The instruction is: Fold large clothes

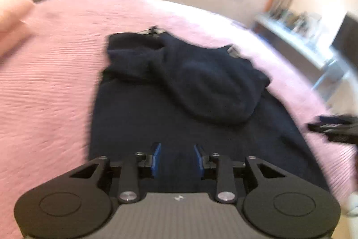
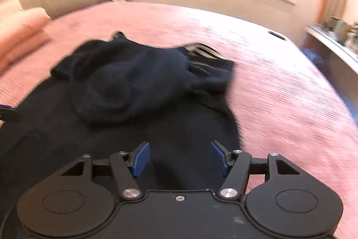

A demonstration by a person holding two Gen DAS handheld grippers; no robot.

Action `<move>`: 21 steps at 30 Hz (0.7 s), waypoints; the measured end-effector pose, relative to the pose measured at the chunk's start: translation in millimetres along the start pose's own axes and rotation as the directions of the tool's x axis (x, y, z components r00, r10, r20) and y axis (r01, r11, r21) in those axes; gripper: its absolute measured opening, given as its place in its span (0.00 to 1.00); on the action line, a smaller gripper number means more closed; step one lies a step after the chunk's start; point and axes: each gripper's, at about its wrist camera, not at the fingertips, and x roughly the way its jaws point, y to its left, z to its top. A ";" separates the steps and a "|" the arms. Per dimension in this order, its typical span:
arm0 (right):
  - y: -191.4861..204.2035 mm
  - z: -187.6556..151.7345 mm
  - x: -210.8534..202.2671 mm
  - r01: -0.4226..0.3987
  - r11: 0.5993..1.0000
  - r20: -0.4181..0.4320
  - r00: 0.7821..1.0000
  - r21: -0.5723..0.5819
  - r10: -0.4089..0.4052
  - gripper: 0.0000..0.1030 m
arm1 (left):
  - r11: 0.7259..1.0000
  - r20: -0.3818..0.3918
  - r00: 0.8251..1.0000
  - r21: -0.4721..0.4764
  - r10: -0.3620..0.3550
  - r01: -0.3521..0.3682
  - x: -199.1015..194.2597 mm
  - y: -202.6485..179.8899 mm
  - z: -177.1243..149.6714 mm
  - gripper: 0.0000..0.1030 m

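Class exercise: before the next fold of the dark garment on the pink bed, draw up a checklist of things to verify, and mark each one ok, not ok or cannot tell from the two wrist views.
1. Left tool empty, pads apart: ok.
2. Right tool empty, pads wide apart: ok.
3. Dark garment fully on the pink bedspread: ok.
4. Garment lying flat: not ok, its far part is bunched.
5. Edges squared up: cannot tell, views are blurred.

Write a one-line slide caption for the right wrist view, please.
Open right tool above a dark navy fleece garment, partly folded on a pink ribbed bedspread.
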 end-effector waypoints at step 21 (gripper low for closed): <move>-55.3 -131.6 -47.2 -0.103 0.912 -0.257 0.941 0.398 0.219 0.75 | 0.945 -0.171 0.984 -0.314 0.044 -0.096 -69.4 69.2 -94.0 0.70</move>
